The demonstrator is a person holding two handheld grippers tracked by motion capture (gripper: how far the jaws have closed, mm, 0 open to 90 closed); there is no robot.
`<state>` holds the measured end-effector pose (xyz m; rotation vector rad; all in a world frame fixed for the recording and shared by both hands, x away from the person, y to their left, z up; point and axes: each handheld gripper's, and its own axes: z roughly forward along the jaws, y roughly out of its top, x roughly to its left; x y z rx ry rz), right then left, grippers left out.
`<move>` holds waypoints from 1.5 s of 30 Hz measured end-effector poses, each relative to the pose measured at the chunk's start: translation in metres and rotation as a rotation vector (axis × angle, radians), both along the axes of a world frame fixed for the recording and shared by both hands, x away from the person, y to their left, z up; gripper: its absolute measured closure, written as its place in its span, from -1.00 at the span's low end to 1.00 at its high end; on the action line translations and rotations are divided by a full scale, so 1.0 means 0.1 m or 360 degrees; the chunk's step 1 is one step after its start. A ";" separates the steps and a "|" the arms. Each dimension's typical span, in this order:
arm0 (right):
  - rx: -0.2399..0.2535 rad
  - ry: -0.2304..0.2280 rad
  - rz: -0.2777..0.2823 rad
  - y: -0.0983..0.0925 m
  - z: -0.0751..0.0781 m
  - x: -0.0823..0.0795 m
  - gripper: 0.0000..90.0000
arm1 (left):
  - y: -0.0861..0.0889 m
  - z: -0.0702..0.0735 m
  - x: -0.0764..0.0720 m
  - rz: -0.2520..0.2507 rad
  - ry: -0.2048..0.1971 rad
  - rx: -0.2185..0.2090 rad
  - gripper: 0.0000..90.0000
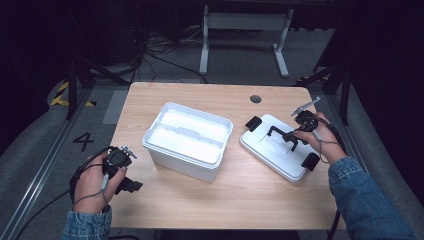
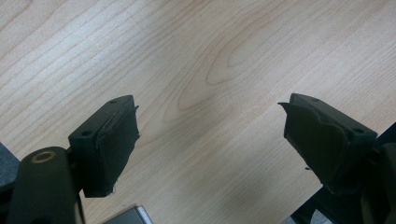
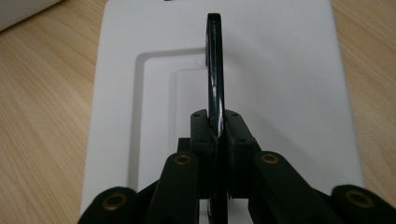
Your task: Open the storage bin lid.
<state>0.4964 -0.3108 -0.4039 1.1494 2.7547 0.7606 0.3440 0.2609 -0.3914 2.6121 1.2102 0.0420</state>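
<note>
Right gripper (image 3: 217, 133) pinches the white plastic lid's (image 1: 275, 150) upright black handle (image 3: 215, 70) (for carrying), right of the open white plastic box (image 1: 187, 140); left gripper (image 2: 210, 140) gapes empty.

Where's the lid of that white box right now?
In the high view the white lid lies flat on the table's right side, beside the open white box, its black handle pinched by the right gripper.

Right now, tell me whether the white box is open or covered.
Open. The white box shows its bare interior, and its lid lies apart on the table, handle clamped in the right tongs.
</note>
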 end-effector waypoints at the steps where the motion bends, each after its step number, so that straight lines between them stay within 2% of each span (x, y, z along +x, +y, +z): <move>1: -0.0001 0.0003 0.0000 0.00 -0.01 0.00 0.87 | 0.00 0.00 0.00 -0.0002 0.0001 0.0000 -0.59; 12: 0.0034 0.0056 -0.0061 -0.03 -0.07 0.01 0.84 | 0.00 0.00 0.01 -0.0005 0.0006 -0.0007 -0.59; 16: 0.0057 0.0058 -0.0141 -0.05 -0.07 0.01 0.54 | -0.02 -0.01 0.03 -0.0012 0.0007 -0.0006 -0.59; 20: 0.0087 -0.0012 -0.0172 -0.09 -0.05 -0.01 0.18 | -0.04 -0.01 0.06 -0.0015 0.0010 -0.0003 -0.59; 23: 0.0082 -0.0080 -0.0177 -0.12 0.01 -0.02 0.05 | -0.06 -0.01 0.07 -0.0029 0.0013 -0.0003 -0.59; 30: 0.0126 -0.0145 -0.0173 -0.14 0.17 -0.11 0.00 | -0.06 -0.01 0.06 -0.0028 0.0002 0.0002 -0.59; 35: 0.0163 -0.0189 -0.0138 -0.12 0.28 -0.19 -0.01 | -0.06 -0.01 0.03 -0.0028 0.0015 0.0000 -0.59; 45: 0.0235 -0.0235 -0.0011 0.06 0.52 -0.52 0.01 | -0.06 -0.02 0.01 -0.0037 0.0012 -0.0002 -0.59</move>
